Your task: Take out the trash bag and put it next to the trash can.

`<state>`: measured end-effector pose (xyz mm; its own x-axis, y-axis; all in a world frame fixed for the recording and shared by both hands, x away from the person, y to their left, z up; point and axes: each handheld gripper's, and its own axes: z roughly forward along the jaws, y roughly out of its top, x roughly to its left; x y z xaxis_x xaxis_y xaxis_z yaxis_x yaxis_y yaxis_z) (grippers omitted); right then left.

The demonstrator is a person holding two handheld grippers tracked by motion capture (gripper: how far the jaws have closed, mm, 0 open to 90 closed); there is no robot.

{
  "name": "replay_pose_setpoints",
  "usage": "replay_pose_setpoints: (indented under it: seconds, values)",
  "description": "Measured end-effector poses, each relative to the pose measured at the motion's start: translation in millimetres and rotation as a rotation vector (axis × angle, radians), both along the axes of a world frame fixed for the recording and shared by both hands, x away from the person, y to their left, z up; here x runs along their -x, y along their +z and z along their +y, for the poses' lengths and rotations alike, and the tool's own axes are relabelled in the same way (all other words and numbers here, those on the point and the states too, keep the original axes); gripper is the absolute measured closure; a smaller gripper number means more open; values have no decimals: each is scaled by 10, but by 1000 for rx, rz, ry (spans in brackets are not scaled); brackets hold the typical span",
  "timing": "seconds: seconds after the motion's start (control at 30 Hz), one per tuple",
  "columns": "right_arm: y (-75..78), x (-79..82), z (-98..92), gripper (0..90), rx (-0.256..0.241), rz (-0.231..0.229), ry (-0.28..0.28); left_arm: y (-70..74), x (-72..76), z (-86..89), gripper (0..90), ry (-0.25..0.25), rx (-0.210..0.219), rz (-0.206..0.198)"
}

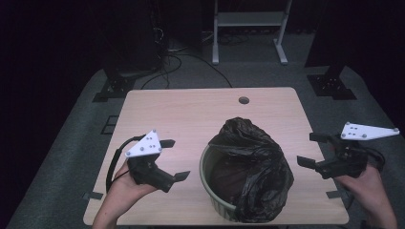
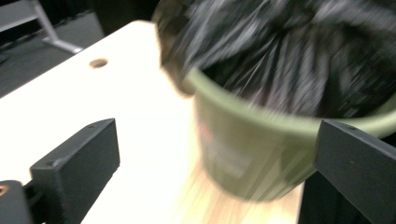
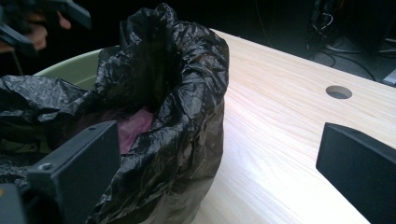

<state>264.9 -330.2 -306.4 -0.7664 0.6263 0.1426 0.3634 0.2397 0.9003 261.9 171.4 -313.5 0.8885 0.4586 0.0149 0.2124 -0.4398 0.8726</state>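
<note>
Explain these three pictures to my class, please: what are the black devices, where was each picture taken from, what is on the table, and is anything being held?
A person sits at a wooden table and holds a hand tool in each hand: the left gripper and the right gripper. Each has two black jaws that can pinch things.

The high view comes from a fixed camera above the table. The other two come from small cameras riding on each gripper, looking out between its own jaws.

On the table stands a green bin lined with a crumpled black bag, which spills over the rim on the person's right. Something purplish lies inside; I cannot tell what. A small round hole is in the tabletop.

Both grippers stand open, one on each side of the bin, holding nothing.
</note>
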Motion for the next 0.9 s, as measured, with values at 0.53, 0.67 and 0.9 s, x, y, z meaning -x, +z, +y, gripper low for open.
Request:
replay_pose_setpoints:
  seconds: [0.53, 0.67, 0.9]
  values:
    - [119, -7, 181, 0, -18, -8, 18, -1074, -100, 564, 0, 198, -71, 86]
    - [128, -27, 254, 0, -25, -4, 27, -1260, -119, 587, 0, 202, -106, 111]
    - [172, -87, 382, 0, -35, -5, 33, -1488, -156, 640, 0, 236, -123, 165]
